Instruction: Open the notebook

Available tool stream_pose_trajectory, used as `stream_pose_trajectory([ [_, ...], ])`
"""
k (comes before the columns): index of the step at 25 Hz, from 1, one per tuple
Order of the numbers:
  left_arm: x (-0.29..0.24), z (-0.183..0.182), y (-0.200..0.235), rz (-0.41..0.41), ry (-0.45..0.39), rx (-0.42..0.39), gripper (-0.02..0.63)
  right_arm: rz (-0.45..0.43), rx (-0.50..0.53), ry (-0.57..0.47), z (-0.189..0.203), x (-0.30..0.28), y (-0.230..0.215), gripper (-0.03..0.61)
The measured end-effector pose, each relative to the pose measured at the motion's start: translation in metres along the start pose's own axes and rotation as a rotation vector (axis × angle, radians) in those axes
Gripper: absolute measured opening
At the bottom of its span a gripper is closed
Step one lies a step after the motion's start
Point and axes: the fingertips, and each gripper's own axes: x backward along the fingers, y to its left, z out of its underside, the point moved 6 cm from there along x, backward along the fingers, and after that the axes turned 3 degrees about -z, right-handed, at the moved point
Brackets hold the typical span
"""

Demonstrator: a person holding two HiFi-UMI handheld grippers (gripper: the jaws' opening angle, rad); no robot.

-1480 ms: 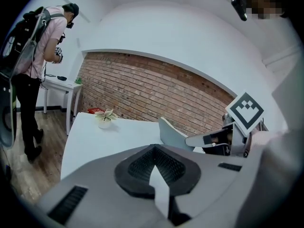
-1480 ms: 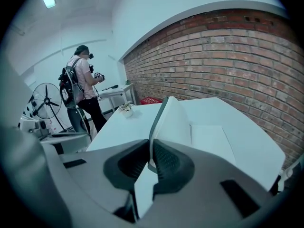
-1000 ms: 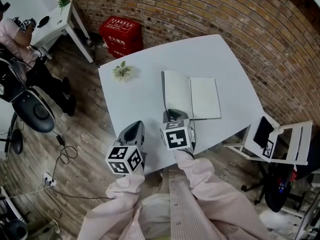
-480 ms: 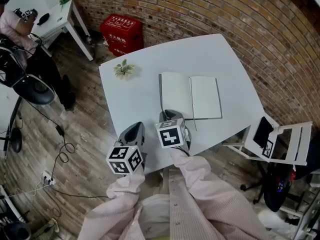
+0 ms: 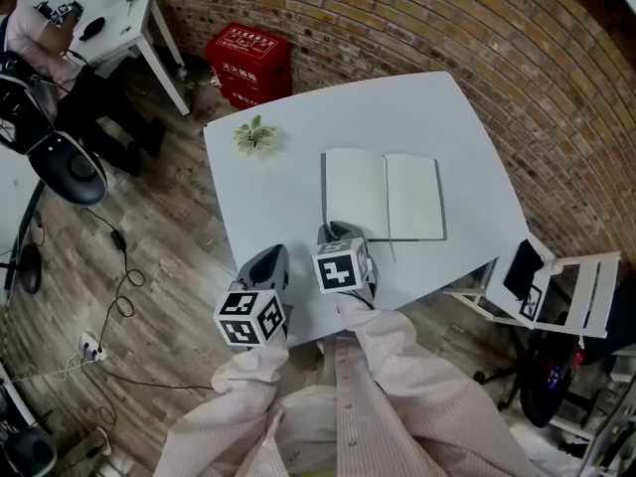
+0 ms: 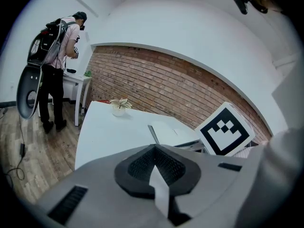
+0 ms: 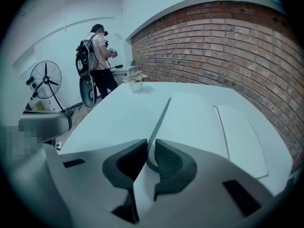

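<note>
The left hand-held gripper [image 5: 266,257] is hovering at the near edge of the white surface [image 5: 283,192], jaws closed on nothing. The right hand-held gripper [image 5: 341,233] is parting its jaws: they have just been opening, slightly apart, the left cover's near edge between them. The notebook [image 5: 383,197] is lying open mid-surface, spine running near to far, spread left to right.

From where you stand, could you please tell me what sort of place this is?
Probably a shared office or studio: a white table beside a brick wall, an office chair on the wood floor, and a person at a second desk.
</note>
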Motion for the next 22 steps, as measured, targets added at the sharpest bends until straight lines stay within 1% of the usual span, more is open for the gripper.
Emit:
stream_pose_trajectory([
  [5, 0.001, 0.001, 0.003, -0.005, 0.001, 0.003, -0.006, -0.006, 0.01, -0.002, 0.004, -0.003, 0.003, 0.055],
  [8, 0.001, 0.0, 0.002, -0.002, -0.002, 0.002, -0.008, -0.032, -0.002, -0.023, 0.003, -0.004, 0.005, 0.055],
  [11, -0.002, -0.002, -0.004, 0.014, -0.003, -0.01, -0.008, -0.062, -0.034, -0.075, 0.004, -0.005, 0.004, 0.055],
  [14, -0.003, -0.003, -0.009, 0.022, -0.005, -0.022, -0.008, -0.094, -0.062, -0.106, 0.004, 0.0, 0.001, 0.055],
  [19, -0.003, -0.008, -0.017, 0.034, -0.024, -0.049, -0.008, -0.153, -0.056, -0.166, 0.004, 0.016, -0.006, 0.047],
  [20, -0.003, -0.009, -0.019, 0.035, -0.027, -0.058, -0.008, -0.157, -0.054, -0.183, 0.004, 0.02, -0.008, 0.024],
  [22, -0.003, -0.013, -0.025, 0.04, -0.037, -0.082, -0.008, -0.171, -0.054, -0.213, 0.004, 0.029, -0.014, 0.012],
])
